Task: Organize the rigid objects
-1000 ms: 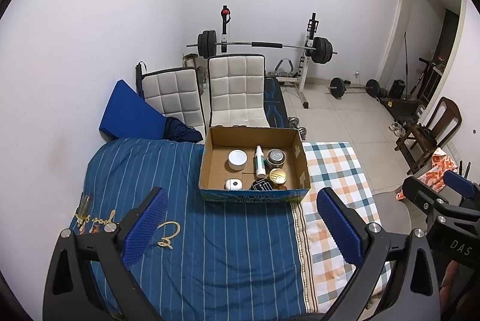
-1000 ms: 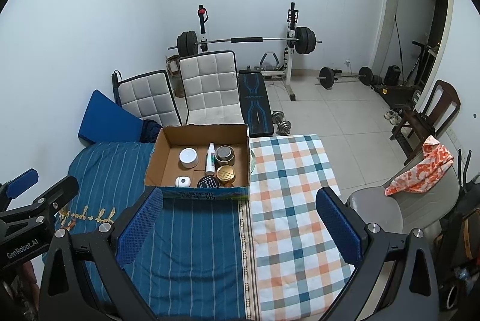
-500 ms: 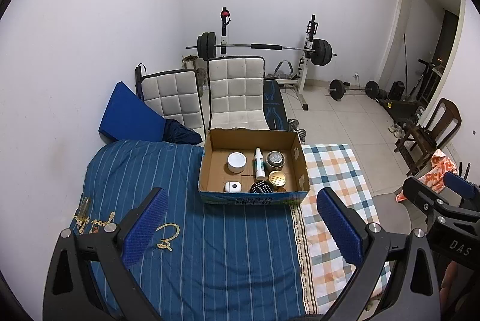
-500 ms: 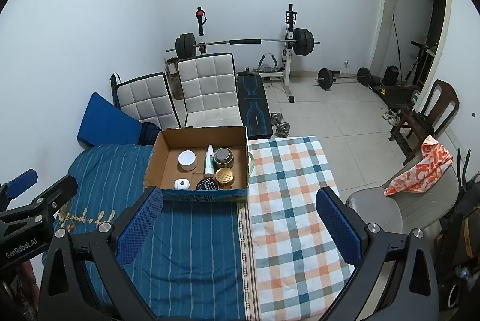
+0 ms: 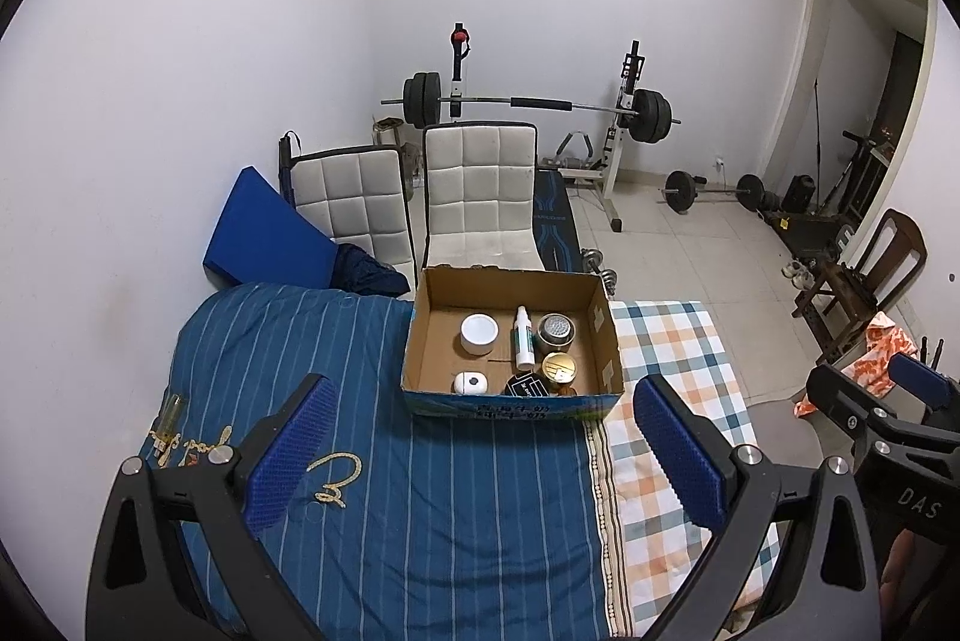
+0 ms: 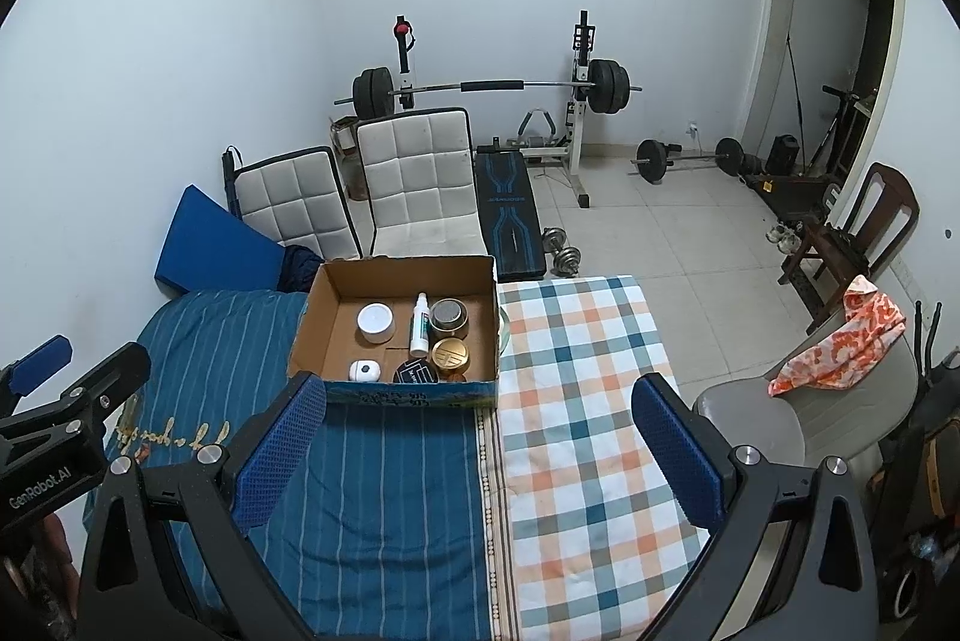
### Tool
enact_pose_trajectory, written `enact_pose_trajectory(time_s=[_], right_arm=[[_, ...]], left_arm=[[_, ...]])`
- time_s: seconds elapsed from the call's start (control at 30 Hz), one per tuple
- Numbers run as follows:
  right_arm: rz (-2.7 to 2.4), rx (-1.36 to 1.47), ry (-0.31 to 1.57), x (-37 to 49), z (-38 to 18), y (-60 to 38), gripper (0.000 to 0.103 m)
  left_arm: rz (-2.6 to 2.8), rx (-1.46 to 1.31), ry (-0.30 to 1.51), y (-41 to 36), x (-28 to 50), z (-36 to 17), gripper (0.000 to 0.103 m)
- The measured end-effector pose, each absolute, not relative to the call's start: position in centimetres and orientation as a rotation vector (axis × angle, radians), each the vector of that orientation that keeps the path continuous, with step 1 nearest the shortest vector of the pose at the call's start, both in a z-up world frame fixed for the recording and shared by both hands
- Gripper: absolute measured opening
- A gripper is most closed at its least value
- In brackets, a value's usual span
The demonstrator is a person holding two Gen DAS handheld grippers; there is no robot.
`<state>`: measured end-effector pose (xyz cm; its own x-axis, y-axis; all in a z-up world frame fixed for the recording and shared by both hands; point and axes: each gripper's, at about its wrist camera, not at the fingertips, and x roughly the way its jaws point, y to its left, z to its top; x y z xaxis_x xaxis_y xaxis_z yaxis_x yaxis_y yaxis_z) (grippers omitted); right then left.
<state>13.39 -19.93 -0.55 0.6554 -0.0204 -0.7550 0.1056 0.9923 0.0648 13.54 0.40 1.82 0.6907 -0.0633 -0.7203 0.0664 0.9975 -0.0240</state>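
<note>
both grippers hang high above the bed, well back from the work. the left gripper (image 5: pixel 480 437) has its jaws spread wide with nothing between them, and the right gripper (image 6: pixel 477 434) is likewise released and empty.

the open brown cardboard box (image 5: pixel 511 283) sits on the bed, mostly on the blue striped blanket (image 5: pixel 420 491) and just beside the orange and teal checked blanket (image 6: pixel 576 401). inside it the rigid objects lie on the box floor: a round white jar (image 5: pixel 479 333), a slim white spray bottle with a green label (image 5: pixel 523 336) lying flat, a grey metal tin with a dotted lid (image 5: pixel 556 330), a gold-lidded round tin (image 5: pixel 558 369), a small white rounded case (image 5: pixel 470 382) and a black flat package (image 5: pixel 527 386) close against the near wall.

everything loose appears already gathered in the box, and no other rigid item shows on either blanket. whether the job is finished or not yet begun cannot be told from here; if sorting remains, it would be within the box, as the bottle lies flat and the items sit in no clear order.
</note>
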Motion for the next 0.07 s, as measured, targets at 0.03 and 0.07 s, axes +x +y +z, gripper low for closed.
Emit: enact_pose_trajectory(time_s=[0.03,0.07], right_arm=[[-0.074,0.104,0.853,13.29,-0.56,-19.97,0.103],[-0.073,0.104,0.854,13.32,-0.54,-19.98,0.103]], left_arm=[[-0.072,0.006,0.805,0.38,13.55,1.78,0.102],[-0.073,0.005,0.806,0.38,13.62,1.78,0.102]])
